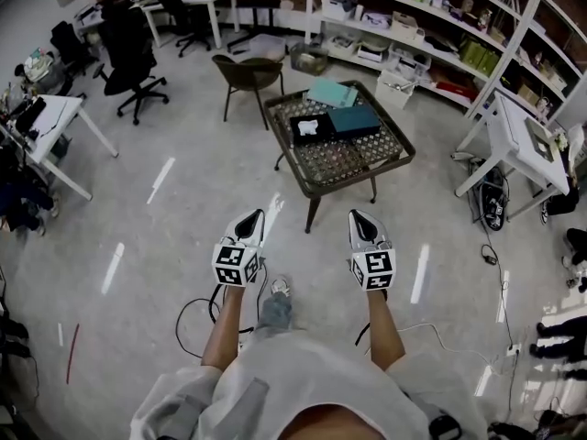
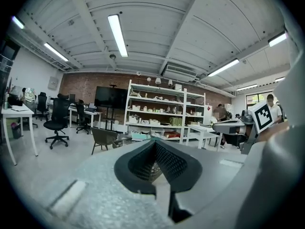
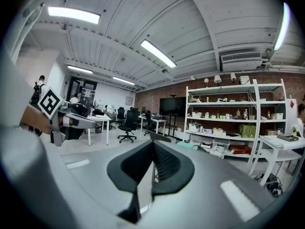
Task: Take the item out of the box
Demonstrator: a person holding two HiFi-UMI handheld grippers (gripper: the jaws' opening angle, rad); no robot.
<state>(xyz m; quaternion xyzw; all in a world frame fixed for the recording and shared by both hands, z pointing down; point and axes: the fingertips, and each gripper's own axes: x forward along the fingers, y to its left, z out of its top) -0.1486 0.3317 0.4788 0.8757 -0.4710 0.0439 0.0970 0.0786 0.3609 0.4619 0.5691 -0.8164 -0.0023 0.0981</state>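
Note:
A low lattice-topped table stands a few steps ahead of me in the head view. On it lies an open black box with a white item inside. A dark teal box lies beside it and a light teal box behind. My left gripper and right gripper are held out side by side above the floor, well short of the table. Both are shut and empty. In the left gripper view the left gripper has its jaws pressed together, as does the right gripper in its own view.
A brown chair stands behind the table, and a black office chair further left. White desks stand at the left and right. Shelving lines the back wall. Cables lie on the floor by my feet.

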